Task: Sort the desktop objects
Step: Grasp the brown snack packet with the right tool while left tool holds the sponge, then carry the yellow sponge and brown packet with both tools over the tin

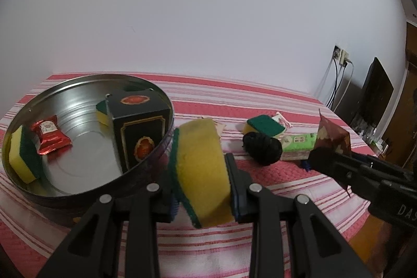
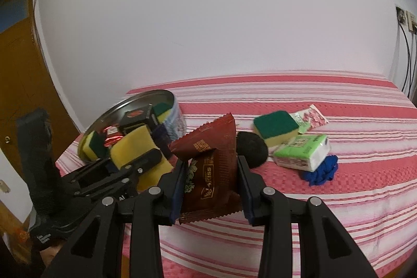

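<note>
Nearest me, my left claw (image 1: 202,173) is clamped on a yellow sponge (image 1: 202,168) beside the round tin (image 1: 156,160); my right claw (image 2: 211,173) pinches a brown snack packet (image 2: 208,166). The tin already holds two sponges, a red sachet (image 1: 49,138) and a black box (image 1: 140,127). Farther off, another sponge (image 2: 276,128), a tissue pack (image 2: 302,151) and a blue cloth (image 2: 322,171) are left on the striped counter (image 2: 338,199), against a plain white wall.

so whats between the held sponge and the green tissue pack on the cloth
A black scrubber ball lies between the held sponge and the green tissue pack, with a second sponge just behind it. The left wrist view shows this.
</note>
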